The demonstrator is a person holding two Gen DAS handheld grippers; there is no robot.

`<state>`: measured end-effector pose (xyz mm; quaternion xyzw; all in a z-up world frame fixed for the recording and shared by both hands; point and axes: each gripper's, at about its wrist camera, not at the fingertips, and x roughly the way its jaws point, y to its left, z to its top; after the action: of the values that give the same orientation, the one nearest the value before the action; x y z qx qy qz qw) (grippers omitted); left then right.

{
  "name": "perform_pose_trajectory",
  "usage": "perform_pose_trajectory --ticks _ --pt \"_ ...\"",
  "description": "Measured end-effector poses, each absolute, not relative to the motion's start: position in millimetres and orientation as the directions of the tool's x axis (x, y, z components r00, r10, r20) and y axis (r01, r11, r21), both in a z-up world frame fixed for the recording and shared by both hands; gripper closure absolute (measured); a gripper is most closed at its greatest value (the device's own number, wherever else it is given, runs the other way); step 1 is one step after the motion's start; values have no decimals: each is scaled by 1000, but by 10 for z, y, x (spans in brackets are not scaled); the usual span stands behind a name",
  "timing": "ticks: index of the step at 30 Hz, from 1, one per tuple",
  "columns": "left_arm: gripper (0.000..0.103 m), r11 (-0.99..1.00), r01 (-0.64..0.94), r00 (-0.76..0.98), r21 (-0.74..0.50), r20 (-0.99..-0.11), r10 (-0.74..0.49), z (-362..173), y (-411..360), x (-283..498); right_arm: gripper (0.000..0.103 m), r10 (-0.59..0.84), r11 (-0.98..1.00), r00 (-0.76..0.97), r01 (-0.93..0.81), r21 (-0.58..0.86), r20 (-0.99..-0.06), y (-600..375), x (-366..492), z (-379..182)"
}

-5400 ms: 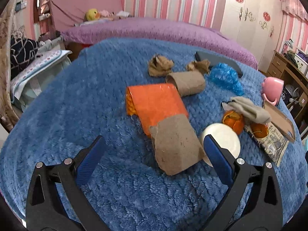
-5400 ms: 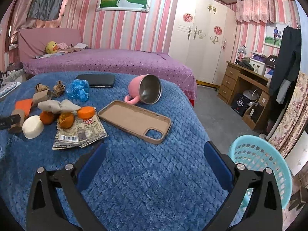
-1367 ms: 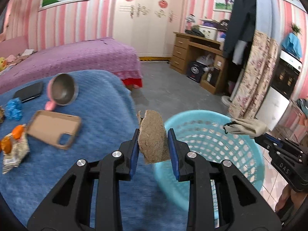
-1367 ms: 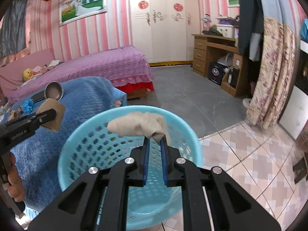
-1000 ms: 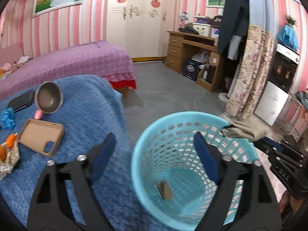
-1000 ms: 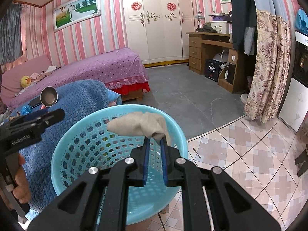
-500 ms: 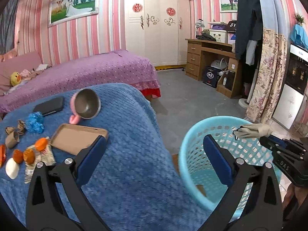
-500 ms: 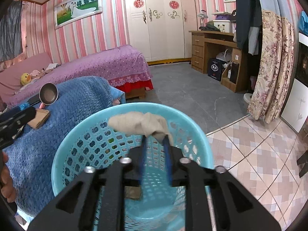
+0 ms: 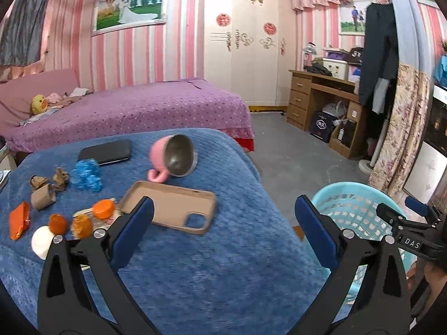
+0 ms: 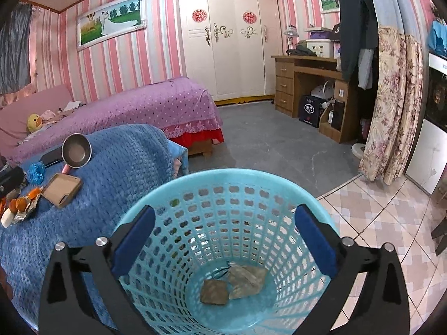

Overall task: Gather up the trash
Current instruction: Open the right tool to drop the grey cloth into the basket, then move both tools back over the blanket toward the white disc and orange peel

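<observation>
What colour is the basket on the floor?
Light blue basket, a plastic lattice of holes; it shows best in the right wrist view.

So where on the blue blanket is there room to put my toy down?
The blue blanket is bare in front of the phone case, and beyond the pink cup toward the basket. Left of the case, wrappers and scraps crowd together.

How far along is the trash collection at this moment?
Done: two brown scraps lie in the blue basket. In hand: nothing; the left gripper and right gripper are open. Left: blue wrapper, cardboard tube and orange wrapper on the blanket.
</observation>
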<state>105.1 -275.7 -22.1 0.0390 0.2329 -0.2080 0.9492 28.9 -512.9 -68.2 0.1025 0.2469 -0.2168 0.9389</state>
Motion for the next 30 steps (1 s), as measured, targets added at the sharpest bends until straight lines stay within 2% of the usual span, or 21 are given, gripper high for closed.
perform_pose_trajectory --ticks 6,30 --pt "5 935 352 831 -41 -446 -332 -183 -2267 1148 5 -311 900 804 421 115 -507 -4880 418 -637" --pt "5 996 77 879 -39 -470 -86 -470 -361 1637 5 -137 984 873 175 39 -468 -3201 1185 -537"
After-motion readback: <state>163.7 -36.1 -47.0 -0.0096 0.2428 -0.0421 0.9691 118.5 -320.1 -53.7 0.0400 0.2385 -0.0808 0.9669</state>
